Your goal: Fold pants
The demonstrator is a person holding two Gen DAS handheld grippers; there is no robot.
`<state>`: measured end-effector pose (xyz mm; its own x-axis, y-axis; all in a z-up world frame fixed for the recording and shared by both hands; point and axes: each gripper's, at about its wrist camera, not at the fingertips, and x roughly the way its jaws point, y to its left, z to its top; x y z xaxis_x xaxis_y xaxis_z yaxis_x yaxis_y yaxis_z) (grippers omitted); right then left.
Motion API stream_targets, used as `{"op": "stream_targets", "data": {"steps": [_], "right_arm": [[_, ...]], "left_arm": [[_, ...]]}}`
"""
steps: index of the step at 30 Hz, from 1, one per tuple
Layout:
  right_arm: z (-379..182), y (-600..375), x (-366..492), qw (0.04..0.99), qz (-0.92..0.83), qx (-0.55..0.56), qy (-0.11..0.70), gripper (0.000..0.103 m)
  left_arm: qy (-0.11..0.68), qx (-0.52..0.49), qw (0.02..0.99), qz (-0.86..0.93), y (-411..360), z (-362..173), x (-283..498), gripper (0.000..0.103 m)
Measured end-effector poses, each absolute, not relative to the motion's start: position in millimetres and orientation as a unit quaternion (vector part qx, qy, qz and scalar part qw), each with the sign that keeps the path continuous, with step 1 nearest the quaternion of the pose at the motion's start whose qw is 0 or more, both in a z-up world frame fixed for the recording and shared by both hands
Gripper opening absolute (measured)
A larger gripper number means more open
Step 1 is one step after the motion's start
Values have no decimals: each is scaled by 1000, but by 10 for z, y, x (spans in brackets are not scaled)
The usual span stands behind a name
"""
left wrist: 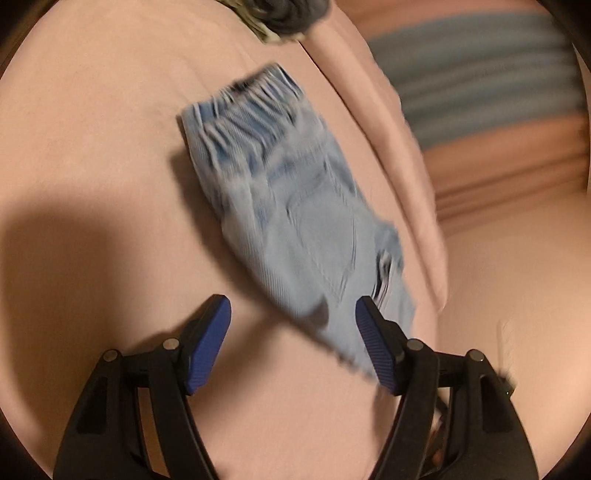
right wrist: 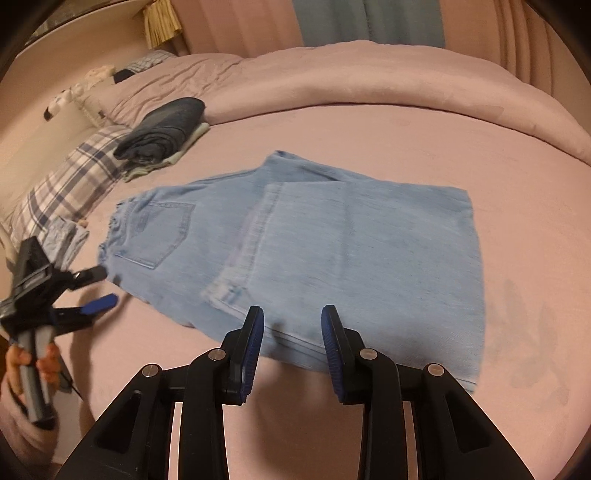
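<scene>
Light blue jeans (right wrist: 332, 254) lie flat on the pink bed, legs folded back over the seat, back pocket showing at the left. In the left wrist view the jeans (left wrist: 295, 206) run from the elastic waistband at the top down to my fingers. My left gripper (left wrist: 293, 317) is open and empty at the near end of the jeans; it also shows in the right wrist view (right wrist: 99, 288) beside the waistband. My right gripper (right wrist: 292, 321) is open and empty, just above the near edge of the folded legs.
A stack of folded dark clothes (right wrist: 166, 125) sits at the back left by a plaid pillow (right wrist: 70, 184). A rolled pink duvet (right wrist: 369, 81) lies along the far side of the bed. Curtains (right wrist: 369, 22) hang behind.
</scene>
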<state>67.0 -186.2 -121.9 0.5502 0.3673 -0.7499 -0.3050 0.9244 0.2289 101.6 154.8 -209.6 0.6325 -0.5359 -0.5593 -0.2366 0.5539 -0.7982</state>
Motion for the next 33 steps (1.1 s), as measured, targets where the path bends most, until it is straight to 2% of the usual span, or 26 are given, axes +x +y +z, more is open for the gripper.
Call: {"op": "stream_targets", "data": {"steps": [6, 12, 13, 14, 15, 16, 19, 21, 24, 27, 33], "right_arm": [[-1210, -1793, 696, 876, 199, 40, 438, 33], [-1208, -1580, 898, 866, 224, 53, 444, 33], [-1209, -1523, 945, 865, 229, 51, 444, 33], [-1213, -1439, 1018, 863, 234, 47, 444, 33], [-1218, -1381, 1066, 863, 238, 45, 444, 33], [-1226, -1302, 1141, 861, 243, 43, 444, 33], [-1278, -1068, 1382, 855, 255, 34, 451, 33], [-1336, -923, 1573, 851, 252, 30, 460, 32], [-1438, -761, 1828, 850, 220, 19, 478, 23], [-1608, -656, 1997, 841, 196, 6, 504, 22], [-1444, -744, 1786, 831, 222, 29, 509, 22]], "left_arm": [[373, -515, 770, -53, 1666, -2117, 1380, 70], [372, -538, 755, -44, 1756, -2059, 1565, 70], [371, -537, 757, -46, 1734, -2023, 1574, 65], [374, -527, 762, -45, 1740, -2010, 1553, 52], [383, -509, 770, -40, 1734, -1992, 1547, 45], [389, -495, 776, -35, 1738, -2004, 1524, 34], [388, -470, 792, -40, 1736, -1947, 1468, 27], [386, -429, 816, -43, 1671, -1827, 1475, 24], [370, -366, 852, -55, 1530, -1604, 1484, 23], [354, -322, 875, -70, 1412, -1427, 1501, 22], [338, -265, 899, -92, 1236, -1209, 1474, 22]]}}
